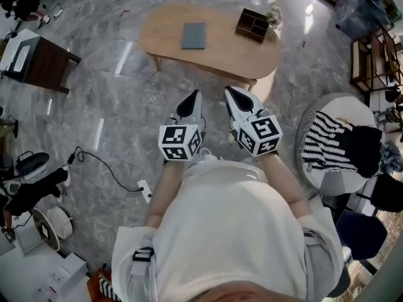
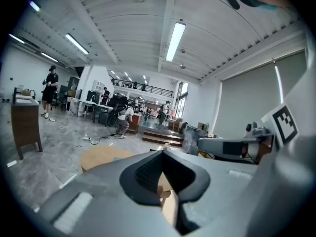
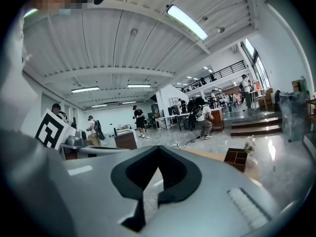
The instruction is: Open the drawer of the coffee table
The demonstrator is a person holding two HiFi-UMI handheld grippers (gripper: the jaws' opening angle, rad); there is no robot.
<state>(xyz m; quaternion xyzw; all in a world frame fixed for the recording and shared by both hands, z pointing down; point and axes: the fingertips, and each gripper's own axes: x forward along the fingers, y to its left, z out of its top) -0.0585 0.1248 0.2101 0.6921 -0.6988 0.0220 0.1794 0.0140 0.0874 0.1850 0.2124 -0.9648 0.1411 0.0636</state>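
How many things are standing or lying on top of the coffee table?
3: a grey pad near the middle, a dark wooden box toward the right end, and small flowers just beside that box. None seems hidden.

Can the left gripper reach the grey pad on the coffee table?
Probably not yet: the left gripper is short of the coffee table, and the grey pad lies mid-top. Nothing blocks it.

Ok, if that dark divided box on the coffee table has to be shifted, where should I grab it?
Take the divided box by its near outer wall, coming down from above. It sits open-topped on the coffee table, so that thin upright wall probably gives the claw two flat faces. Small flowers crowd its right side, so avoid it. The right claw is shut: open it first.
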